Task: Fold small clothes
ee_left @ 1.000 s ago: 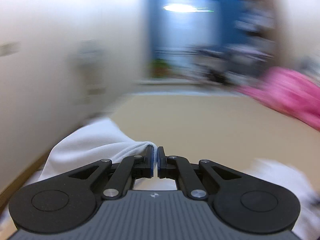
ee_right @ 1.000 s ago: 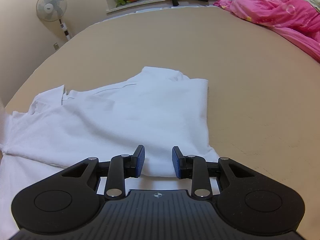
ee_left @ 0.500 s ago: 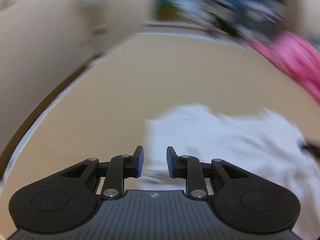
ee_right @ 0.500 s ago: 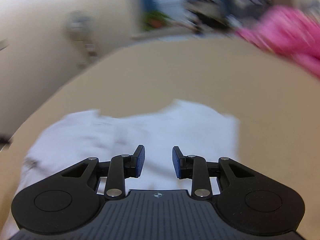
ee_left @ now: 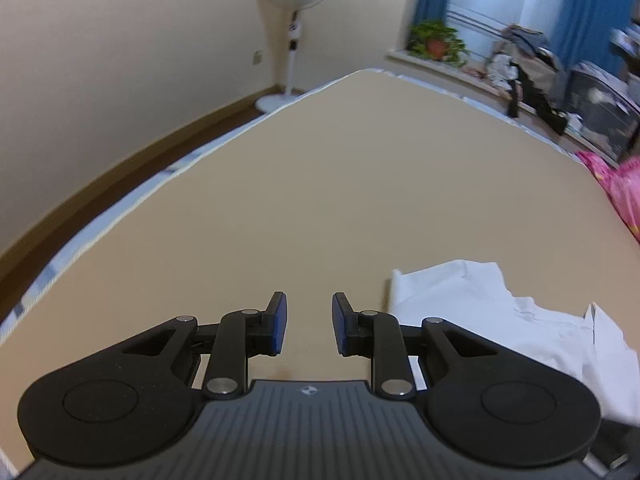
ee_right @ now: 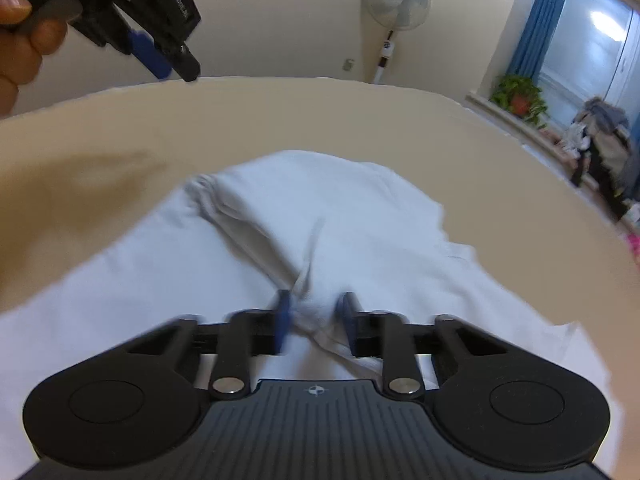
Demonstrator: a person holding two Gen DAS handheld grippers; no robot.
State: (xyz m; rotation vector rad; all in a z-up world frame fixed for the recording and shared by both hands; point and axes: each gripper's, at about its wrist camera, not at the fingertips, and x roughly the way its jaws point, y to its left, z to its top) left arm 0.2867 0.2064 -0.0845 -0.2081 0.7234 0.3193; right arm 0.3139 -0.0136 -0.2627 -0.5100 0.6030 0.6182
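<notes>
A white garment lies partly folded on the tan bed. My right gripper is open, low over the cloth, with a raised fold between its blue pads; the view is blurred. My left gripper is open and empty above bare bed, with the garment to its right. The left gripper also shows in the right wrist view, held up at the top left in a hand.
A standing fan is by the wall past the bed's far corner. A potted plant and piled clothes sit on the window sill. A pink blanket lies at the right edge.
My left gripper let go of the white cloth, opened and swung left and up off the garment. My right gripper stayed open and moved forward over the cloth.
</notes>
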